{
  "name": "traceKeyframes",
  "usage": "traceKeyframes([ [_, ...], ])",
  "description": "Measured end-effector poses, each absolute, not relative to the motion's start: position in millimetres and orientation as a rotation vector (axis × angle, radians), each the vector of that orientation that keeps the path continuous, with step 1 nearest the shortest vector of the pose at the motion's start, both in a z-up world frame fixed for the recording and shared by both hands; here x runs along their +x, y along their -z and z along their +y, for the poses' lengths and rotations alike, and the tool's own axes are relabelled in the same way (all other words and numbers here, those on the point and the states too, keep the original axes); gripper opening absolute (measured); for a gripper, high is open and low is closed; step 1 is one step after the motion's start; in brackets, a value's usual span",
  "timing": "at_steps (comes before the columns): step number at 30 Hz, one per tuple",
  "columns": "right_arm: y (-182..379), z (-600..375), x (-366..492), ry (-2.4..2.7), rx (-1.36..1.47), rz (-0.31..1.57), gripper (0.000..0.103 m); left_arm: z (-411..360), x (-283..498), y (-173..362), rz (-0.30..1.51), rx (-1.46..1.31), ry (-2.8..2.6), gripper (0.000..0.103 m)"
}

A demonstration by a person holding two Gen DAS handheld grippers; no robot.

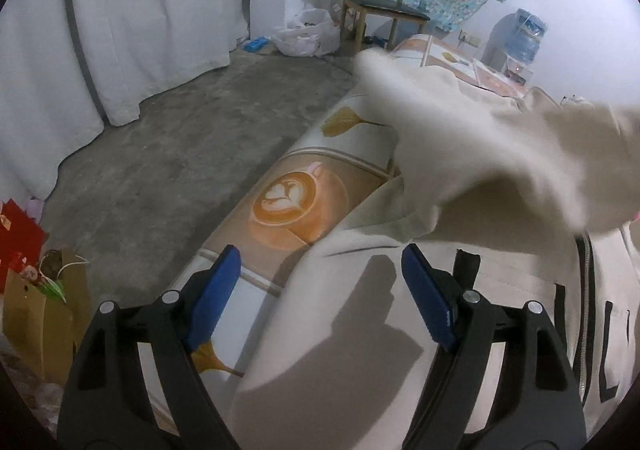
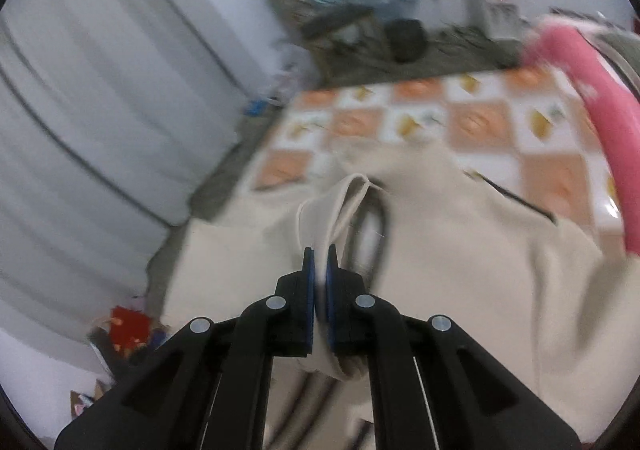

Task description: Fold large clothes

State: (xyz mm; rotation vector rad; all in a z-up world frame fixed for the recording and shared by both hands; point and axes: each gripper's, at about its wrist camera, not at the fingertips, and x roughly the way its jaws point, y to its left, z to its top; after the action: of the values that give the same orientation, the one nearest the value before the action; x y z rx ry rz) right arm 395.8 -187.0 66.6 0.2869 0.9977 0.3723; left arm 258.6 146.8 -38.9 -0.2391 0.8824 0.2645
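Note:
A large cream garment (image 1: 360, 330) with black lettering and a zip lies on a table covered by a cloth printed with coffee cups and leaves (image 1: 296, 198). My left gripper (image 1: 320, 290) hovers open over the garment's edge, nothing between its blue pads. A blurred cream sleeve or flap (image 1: 500, 138) is lifted across the right of that view. In the right wrist view the same cream garment (image 2: 460, 250) is spread out, and my right gripper (image 2: 320, 270) is shut on a raised fold of its fabric (image 2: 332, 210). A pink sleeve (image 2: 592, 98) shows at the right.
A concrete floor (image 1: 180, 138) lies left of the table, with white curtains (image 1: 152, 10) behind. A wooden chair (image 1: 380, 6), plastic bags (image 1: 308, 34) and a water dispenser (image 1: 520, 34) stand at the back. Brown and red paper bags (image 1: 36, 290) sit at the lower left.

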Motion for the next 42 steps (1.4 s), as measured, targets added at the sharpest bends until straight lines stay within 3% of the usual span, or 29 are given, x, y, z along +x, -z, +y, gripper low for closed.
traceKeyframes([
  [15, -8.1, -285.3, 356.8, -0.134, 0.419, 1.043, 0.005, 142.6, 259.9, 39.5, 0.891, -0.231, -0.303, 0.079],
  [30, 23.3, -291.8, 351.8, 0.012, 0.358, 1.109, 0.006, 145.6, 249.7, 30.8, 0.843, -0.29, -0.234, 0.079],
  [33, 16.4, -289.4, 346.7, -0.005, 0.333, 1.108, 0.013, 139.7, 232.0, 2.4, 0.768, -0.238, -0.161, 0.079],
  [36, 19.1, -287.4, 343.9, -0.024, 0.312, 1.126, 0.028, 134.9, 222.4, -34.1, 0.676, -0.21, -0.062, 0.079],
  [38, 26.5, -285.5, 343.4, -0.025, 0.297, 1.145, 0.028, 133.9, 230.7, -45.1, 0.663, -0.215, -0.016, 0.078],
  [41, 32.4, -280.9, 344.4, -0.022, 0.271, 1.142, 0.027, 130.2, 260.6, -46.8, 0.701, -0.237, 0.029, 0.063],
  [42, 32.1, -278.2, 344.7, -0.022, 0.249, 1.134, 0.016, 127.5, 273.4, -44.4, 0.712, -0.244, 0.047, 0.056],
])
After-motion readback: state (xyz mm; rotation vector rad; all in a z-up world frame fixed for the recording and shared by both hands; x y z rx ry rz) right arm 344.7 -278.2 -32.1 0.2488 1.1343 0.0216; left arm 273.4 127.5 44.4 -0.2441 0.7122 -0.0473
